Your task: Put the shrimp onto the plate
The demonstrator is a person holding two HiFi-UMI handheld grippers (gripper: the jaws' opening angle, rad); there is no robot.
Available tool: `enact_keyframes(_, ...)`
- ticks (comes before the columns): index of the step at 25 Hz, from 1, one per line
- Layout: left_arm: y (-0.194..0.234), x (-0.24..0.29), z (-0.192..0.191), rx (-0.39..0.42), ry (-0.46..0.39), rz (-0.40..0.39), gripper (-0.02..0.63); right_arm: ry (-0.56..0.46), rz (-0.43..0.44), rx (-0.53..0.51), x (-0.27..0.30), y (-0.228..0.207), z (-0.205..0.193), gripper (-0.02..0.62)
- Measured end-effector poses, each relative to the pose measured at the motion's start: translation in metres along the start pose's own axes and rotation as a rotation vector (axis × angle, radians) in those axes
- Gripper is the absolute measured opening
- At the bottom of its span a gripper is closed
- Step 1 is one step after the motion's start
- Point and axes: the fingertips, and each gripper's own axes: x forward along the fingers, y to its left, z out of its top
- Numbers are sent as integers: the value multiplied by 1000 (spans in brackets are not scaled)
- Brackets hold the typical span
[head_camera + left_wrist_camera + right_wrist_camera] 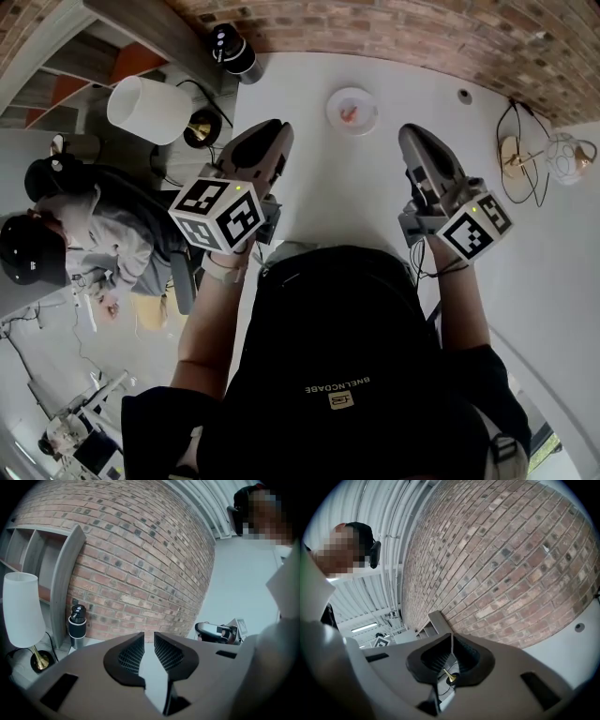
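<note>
Head view alone shows shrimp (349, 113) on plate (371, 101); left gripper (149, 638) slightly parted, right gripper (451, 639) closed.

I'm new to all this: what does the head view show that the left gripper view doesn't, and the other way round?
Only the head view: the plate with the shrimp on it, on the white table, and a seated person off to the left. Only the left gripper view: the left claw from close up, jaws slightly apart, nothing between them. Both: the brick wall, the white lamp, the black flask and the right claw.
</note>
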Motion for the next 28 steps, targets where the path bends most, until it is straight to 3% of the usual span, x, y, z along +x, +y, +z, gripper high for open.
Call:
enact_keyframes(21,-4,-60,8,23,-140,52,60,77,121,-33,32,37,-13,14)
enact_keyframes(28,1,-70,10,5,-196,34,60,110,158,-94,44,53,-20,15)
